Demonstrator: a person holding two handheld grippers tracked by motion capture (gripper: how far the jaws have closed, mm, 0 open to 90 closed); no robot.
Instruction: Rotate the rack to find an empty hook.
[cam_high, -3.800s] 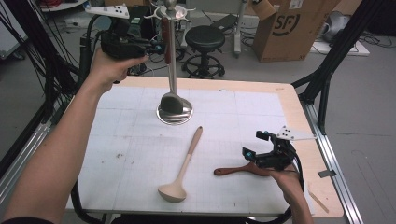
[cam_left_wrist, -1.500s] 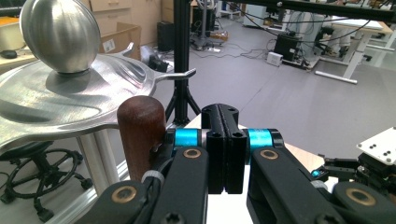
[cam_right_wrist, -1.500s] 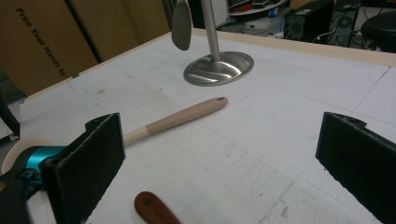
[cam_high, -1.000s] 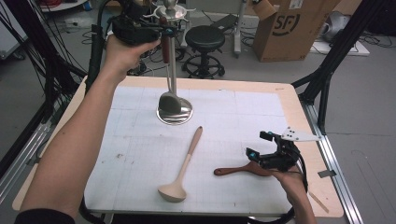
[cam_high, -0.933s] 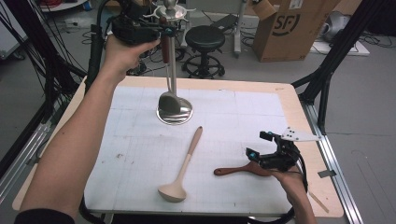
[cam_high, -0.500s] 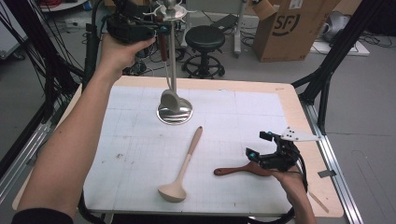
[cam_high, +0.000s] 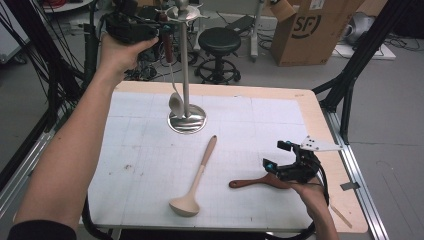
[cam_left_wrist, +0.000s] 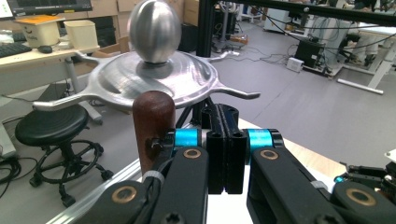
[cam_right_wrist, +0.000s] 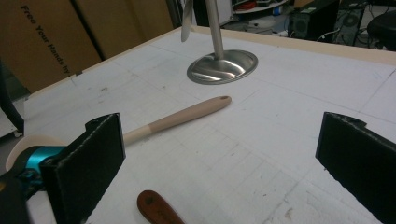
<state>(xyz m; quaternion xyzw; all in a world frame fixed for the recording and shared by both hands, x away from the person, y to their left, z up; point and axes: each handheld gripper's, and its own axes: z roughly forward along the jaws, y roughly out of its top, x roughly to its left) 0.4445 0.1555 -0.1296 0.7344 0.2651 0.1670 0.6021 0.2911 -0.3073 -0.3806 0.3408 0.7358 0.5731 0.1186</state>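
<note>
The right gripper (cam_high: 280, 162) rests with fingers spread wide over the brown-handled utensil (cam_right_wrist: 156, 210) lying below them on the surface (cam_high: 250, 125). Farther off, the left gripper (cam_left_wrist: 225, 154) has its fingers pressed together beside the ladle's wooden handle (cam_left_wrist: 153, 126), apparently pinching its hanging loop. The ladle (cam_high: 175, 102) dangles by the stand (cam_high: 185, 75); it looks stiff, light and prone to swinging, so it is best held at the handle top.

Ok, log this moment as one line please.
left gripper: shut, at rack top | ladle: hanging | right gripper: open, by spatula | spoon: on table
</note>
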